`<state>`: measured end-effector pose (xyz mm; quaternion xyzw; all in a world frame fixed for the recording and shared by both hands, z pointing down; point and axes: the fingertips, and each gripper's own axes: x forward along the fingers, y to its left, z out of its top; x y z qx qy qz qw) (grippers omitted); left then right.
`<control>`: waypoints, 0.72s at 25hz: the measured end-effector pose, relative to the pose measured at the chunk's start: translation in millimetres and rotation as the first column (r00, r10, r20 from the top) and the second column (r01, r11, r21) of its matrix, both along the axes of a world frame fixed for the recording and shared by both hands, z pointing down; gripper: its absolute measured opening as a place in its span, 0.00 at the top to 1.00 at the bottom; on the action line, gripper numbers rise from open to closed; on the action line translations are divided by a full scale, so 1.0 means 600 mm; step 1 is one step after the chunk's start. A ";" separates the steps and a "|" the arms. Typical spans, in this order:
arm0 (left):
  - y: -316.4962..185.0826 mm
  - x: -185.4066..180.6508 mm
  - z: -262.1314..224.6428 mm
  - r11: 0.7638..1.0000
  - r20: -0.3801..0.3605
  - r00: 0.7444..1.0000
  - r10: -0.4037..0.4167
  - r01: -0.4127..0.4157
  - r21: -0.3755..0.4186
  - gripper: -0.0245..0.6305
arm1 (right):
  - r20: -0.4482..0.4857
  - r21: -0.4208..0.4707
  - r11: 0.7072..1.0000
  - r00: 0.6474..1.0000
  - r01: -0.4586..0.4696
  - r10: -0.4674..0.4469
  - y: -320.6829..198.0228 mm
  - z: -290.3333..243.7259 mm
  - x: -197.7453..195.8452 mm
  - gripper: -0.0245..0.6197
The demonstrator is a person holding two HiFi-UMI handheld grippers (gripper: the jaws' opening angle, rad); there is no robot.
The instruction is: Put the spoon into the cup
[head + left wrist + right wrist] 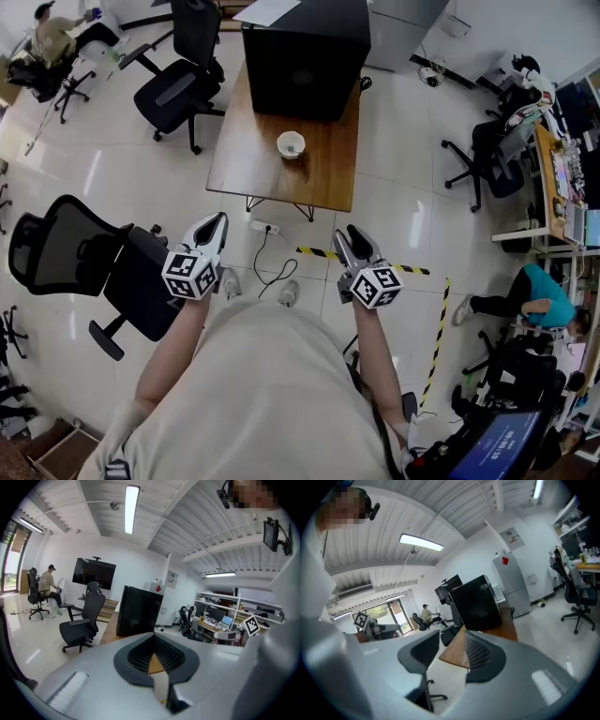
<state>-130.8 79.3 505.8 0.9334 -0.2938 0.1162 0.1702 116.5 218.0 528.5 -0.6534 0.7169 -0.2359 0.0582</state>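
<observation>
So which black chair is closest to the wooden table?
The office chair by the table's left edge; the chair beside the left gripper stands farther back.

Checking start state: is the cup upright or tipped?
Upright: in the head view the white cup stands on the wooden table, its round mouth facing up.

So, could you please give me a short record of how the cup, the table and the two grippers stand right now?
cup: white, upright on the wooden table, on the person's side of the black box
spoon: not visible in any view
left gripper: jaws together, nothing between them, over the floor short of the table
right gripper: jaws apart, empty, also short of the table
task status: spoon not yet picked up
</observation>
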 end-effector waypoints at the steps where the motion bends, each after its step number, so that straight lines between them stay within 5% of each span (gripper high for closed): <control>1: -0.004 0.001 -0.001 1.000 -0.002 1.000 0.016 -0.016 0.003 0.96 | 0.006 0.002 1.000 1.000 0.007 -0.007 -0.004 -0.002 -0.009 0.70; 18: -0.067 0.014 0.014 0.984 0.017 0.984 0.175 -0.174 -0.020 0.96 | -0.017 -0.036 0.988 0.988 -0.153 0.153 -0.075 0.007 -0.019 0.77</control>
